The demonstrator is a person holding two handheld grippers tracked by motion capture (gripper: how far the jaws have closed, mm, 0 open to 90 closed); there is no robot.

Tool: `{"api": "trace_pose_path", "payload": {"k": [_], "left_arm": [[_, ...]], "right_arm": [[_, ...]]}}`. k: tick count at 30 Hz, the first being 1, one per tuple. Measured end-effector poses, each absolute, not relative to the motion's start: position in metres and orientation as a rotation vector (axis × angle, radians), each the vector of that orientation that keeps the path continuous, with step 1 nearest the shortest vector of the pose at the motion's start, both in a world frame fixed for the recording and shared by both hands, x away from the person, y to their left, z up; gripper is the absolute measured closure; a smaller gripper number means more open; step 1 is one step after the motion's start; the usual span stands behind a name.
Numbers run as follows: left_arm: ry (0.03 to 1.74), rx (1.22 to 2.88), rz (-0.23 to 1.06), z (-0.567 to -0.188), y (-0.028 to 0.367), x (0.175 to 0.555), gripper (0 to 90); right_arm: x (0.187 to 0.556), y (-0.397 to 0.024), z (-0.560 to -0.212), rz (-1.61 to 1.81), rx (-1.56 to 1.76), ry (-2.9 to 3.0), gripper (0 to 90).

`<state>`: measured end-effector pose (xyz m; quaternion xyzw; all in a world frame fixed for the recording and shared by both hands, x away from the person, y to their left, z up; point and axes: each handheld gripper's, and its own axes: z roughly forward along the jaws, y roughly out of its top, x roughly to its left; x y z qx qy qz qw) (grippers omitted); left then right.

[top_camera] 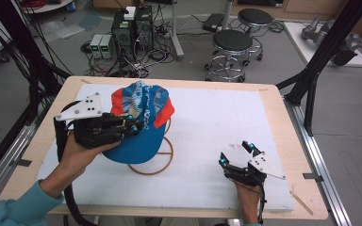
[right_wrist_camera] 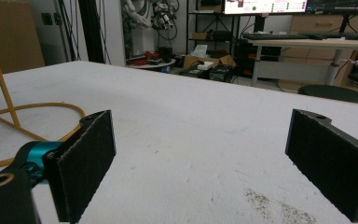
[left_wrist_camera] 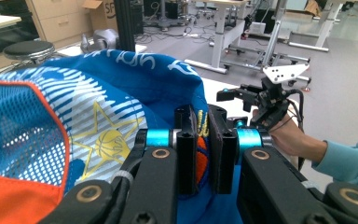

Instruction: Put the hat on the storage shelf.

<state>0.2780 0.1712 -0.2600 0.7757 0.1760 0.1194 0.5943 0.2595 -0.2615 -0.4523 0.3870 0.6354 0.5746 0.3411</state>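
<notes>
the left gripper [top_camera: 131, 123] has its fingers [left_wrist_camera: 186, 154] clenched tight on the edge of the blue and orange cap [top_camera: 141, 122], which sits over the round yellow wire stand [top_camera: 162, 162] on the white bench [top_camera: 207, 117]. the right gripper [top_camera: 235, 153] (low over the near right part of the bench, well apart from the cap) has its fingers [right_wrist_camera: 81, 161] spread wide with nothing between them.

Open worktop on the right, blocked ground on the left

The white worktop [top_camera: 207, 117] between the right tool [top_camera: 238, 153] and the wire stand [top_camera: 153, 157] is left bare, so free passage is offered there. On the left, the way is barred by the cap [top_camera: 141, 122] draped over the stand and by the left tool [top_camera: 132, 123] clamped on it.
</notes>
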Motion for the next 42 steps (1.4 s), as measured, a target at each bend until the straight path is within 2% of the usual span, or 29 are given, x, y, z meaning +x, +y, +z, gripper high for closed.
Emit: {"api": "trace_pose_path", "payload": {"k": [13, 20, 34, 39, 42], "left_arm": [[0.394, 1.826, 0.249, -0.271, 0.169, 0.272, 81.7], [0.384, 1.833, 0.254, -0.272, 0.168, 0.271, 77.3], [0.382, 1.829, 0.288, -0.266, 0.171, 0.264, 54.7], [0.396, 1.821, 0.305, -0.265, 0.178, 0.264, 51.8], [0.4, 1.803, 0.323, -0.264, 0.185, 0.264, 44.6]], "right_arm": [[0.26, -0.261, -0.452, 1.49, 1.005, 1.652, 7.4], [0.259, -0.261, -0.452, 1.491, 1.006, 1.653, 7.4], [0.259, -0.261, -0.452, 1.491, 1.005, 1.653, 7.4], [0.259, -0.261, -0.452, 1.49, 1.003, 1.653, 7.4], [0.259, -0.261, -0.453, 1.491, 0.999, 1.648, 7.4]]}}
